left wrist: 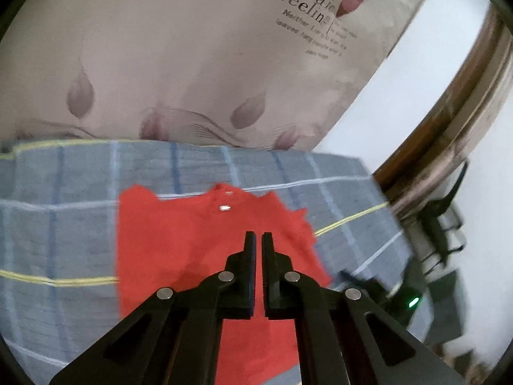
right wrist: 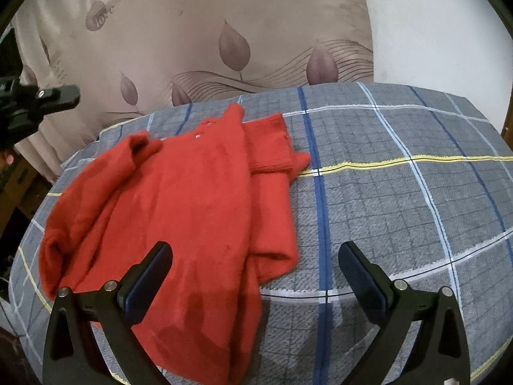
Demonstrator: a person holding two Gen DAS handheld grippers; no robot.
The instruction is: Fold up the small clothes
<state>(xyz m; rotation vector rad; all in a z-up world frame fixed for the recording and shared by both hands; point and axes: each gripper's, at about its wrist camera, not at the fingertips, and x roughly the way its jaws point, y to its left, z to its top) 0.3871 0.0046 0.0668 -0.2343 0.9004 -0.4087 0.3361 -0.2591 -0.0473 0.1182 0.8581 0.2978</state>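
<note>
A small red knit sweater (right wrist: 192, 199) lies on the grey-blue plaid cloth (right wrist: 400, 199), collar towards the curtain. Its ribbed cuff (right wrist: 269, 144) rests by the right shoulder, and the left side is bunched inward. My right gripper (right wrist: 255, 247) hovers open over the lower right part of the sweater, with nothing between its fingers. In the left wrist view my left gripper (left wrist: 259, 237) is shut and empty above the middle of the sweater (left wrist: 179, 240). It also shows in the right wrist view as the left gripper (right wrist: 75, 94), raised off the cloth at the far left.
A beige curtain (left wrist: 166, 64) with leaf prints and lettering hangs behind the table. A white wall (right wrist: 433, 25) and a wooden frame (left wrist: 455, 106) are on the right. A blurred dark device with a green light (left wrist: 413, 303) is at the table's right edge.
</note>
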